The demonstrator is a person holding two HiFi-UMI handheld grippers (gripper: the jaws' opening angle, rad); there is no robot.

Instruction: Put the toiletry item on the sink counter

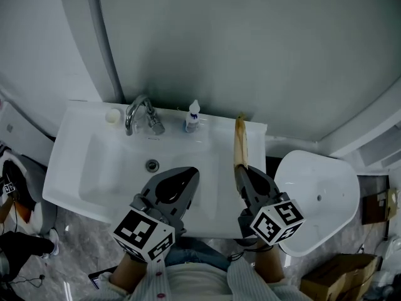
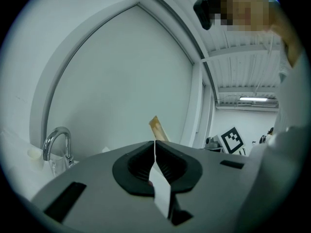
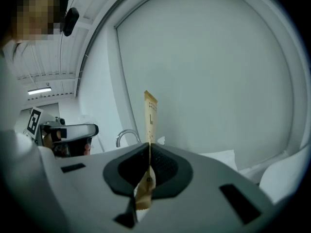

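Sink (image 1: 69, 168): faucet (image 1: 139, 113) on rear rim | cup (image 1: 112, 115) left of faucet, bottle (image 1: 192, 118) right of it | drain (image 1: 152, 165) in basin before faucet | left gripper (image 1: 190, 173) above basin front | tube (image 1: 239, 140) in right gripper (image 1: 242, 169), above right counter | toilet (image 1: 319, 199) right of sink.

Noted tan toiletry tube (image 1: 240, 140), white sink counter (image 1: 69, 162), silver faucet (image 1: 139, 111), white bottle (image 1: 192, 116) with blue label, white toilet lid (image 1: 319, 199), grey left gripper (image 1: 190, 173) and right gripper (image 1: 242, 170) bearing black-and-white square-patterned cubes (image 1: 143, 234), grey marbled floor (image 1: 78, 246).
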